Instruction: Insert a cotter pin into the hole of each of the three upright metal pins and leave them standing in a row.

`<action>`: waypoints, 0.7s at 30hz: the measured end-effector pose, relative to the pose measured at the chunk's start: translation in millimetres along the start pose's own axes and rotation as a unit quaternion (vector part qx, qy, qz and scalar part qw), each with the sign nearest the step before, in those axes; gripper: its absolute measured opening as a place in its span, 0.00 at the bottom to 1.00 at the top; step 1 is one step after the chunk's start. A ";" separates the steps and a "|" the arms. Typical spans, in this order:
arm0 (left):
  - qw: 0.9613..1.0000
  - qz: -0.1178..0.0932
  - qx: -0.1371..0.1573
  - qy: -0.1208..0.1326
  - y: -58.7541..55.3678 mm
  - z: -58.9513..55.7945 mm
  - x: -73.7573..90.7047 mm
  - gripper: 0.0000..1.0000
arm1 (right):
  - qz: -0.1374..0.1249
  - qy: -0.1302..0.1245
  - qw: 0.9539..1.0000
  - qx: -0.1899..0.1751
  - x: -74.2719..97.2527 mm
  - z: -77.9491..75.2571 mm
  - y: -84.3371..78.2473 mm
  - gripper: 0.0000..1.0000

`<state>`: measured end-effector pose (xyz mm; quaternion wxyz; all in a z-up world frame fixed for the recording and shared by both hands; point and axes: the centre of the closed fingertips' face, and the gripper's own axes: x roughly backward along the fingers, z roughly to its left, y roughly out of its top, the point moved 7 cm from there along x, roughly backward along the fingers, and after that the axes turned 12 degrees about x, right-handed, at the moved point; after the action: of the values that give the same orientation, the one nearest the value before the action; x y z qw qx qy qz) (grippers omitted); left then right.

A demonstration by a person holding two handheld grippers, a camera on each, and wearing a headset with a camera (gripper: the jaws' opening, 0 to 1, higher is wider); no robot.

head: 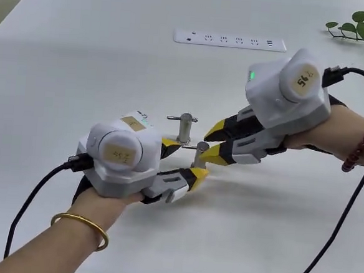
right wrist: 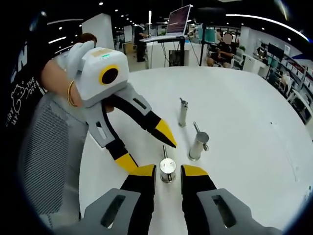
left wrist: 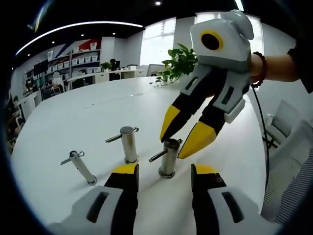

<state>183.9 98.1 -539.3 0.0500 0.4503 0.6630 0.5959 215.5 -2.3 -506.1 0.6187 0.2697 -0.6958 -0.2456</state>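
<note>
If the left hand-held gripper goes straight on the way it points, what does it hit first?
Probably the nearest upright metal pin, just ahead of the left hand-held gripper, in line with the gap between its jaws.

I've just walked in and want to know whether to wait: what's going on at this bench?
A person works two handheld grippers over three upright metal pins on a white table. Each appears to carry a cotter pin through its top. The open tongs of the left gripper flank the base of the nearest pin. Those of the right gripper sit at its head, grip unclear.
</note>
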 end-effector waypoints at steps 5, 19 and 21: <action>1.000 -0.002 -0.005 -0.002 2.1 -0.2 7.3 0.46 | -0.006 0.000 1.000 -0.004 -4.6 1.1 -0.4 0.15; 1.000 -0.014 0.004 0.003 10.6 0.3 21.8 0.53 | -0.009 -0.007 1.000 -0.016 -15.1 0.3 -4.7 0.11; 1.000 -0.013 0.002 0.004 10.1 0.6 23.3 0.53 | -0.010 -0.010 1.000 -0.016 -14.9 -0.4 -4.9 0.10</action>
<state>176.0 112.7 -520.1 0.0541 0.4389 0.6704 0.5958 217.6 4.2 -520.2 0.6138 0.2642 -0.6951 -0.2651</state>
